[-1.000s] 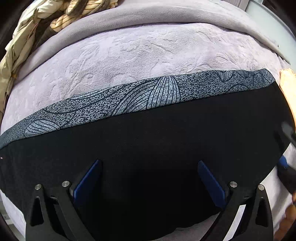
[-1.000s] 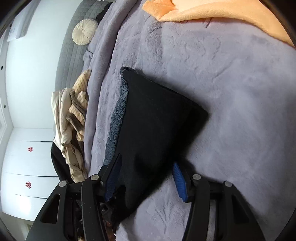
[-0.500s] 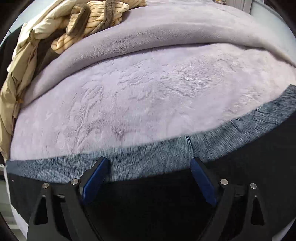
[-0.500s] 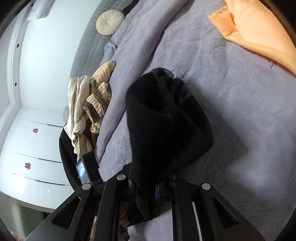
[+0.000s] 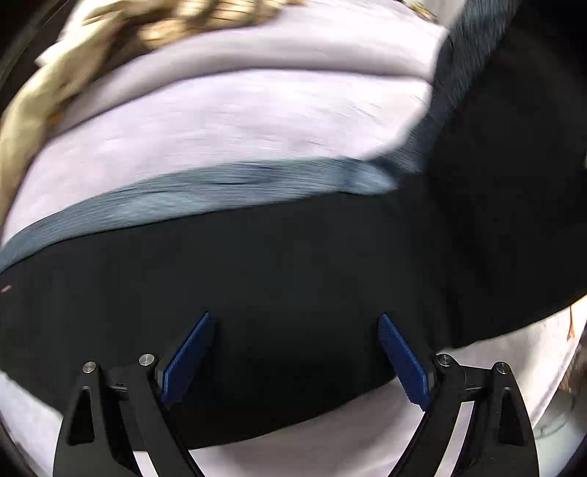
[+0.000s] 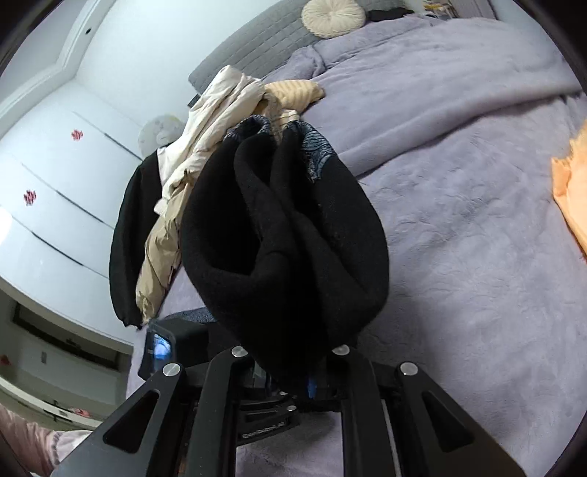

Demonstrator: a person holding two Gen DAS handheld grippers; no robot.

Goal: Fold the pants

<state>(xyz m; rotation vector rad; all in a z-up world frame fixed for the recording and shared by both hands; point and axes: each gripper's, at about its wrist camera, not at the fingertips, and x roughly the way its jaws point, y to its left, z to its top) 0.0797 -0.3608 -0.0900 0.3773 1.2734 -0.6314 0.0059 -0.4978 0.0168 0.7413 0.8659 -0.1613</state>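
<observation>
One pair of black pants point(image 6: 282, 235), two grippers, one bed.

Right gripper point(image 6: 290, 381): jaws drawn nearly together and clamped on a thick bunch of the black fabric; they closed onto it within the last second. The held end rose off the bed and hung forward of the jaws as a rounded, folded wad, with a patch of its grey patterned band point(image 6: 315, 154) showing at the far top.

Left gripper point(image 5: 293, 352): jaws set wide apart, blue pads point(image 5: 187, 359) clear of the cloth on both sides, nothing pinched. They narrowed a little from their widest during that second, with only flat fabric lying below and between them.

In the left wrist view the pants point(image 5: 256, 279) lay flat on the bed, long axis running left to right across the frame, grey band point(image 5: 205, 190) along the far edge. At the right the fabric turned and climbed steeply toward the upper corner. This view was motion-blurred.

Surface: one bed under a lilac plush blanket point(image 6: 458, 220) with an embossed pattern. One orange cloth point(image 6: 572, 190) at the right edge. One heap of beige and striped garments point(image 6: 220, 121) beyond the pants, with one black garment point(image 6: 128, 235) hanging off the bed's side next to it. Farther off, one round cream cushion point(image 6: 332, 16) against a grey quilted headboard point(image 6: 256, 44). White wardrobe doors point(image 6: 55, 176) with two small red marks stood on the left.
</observation>
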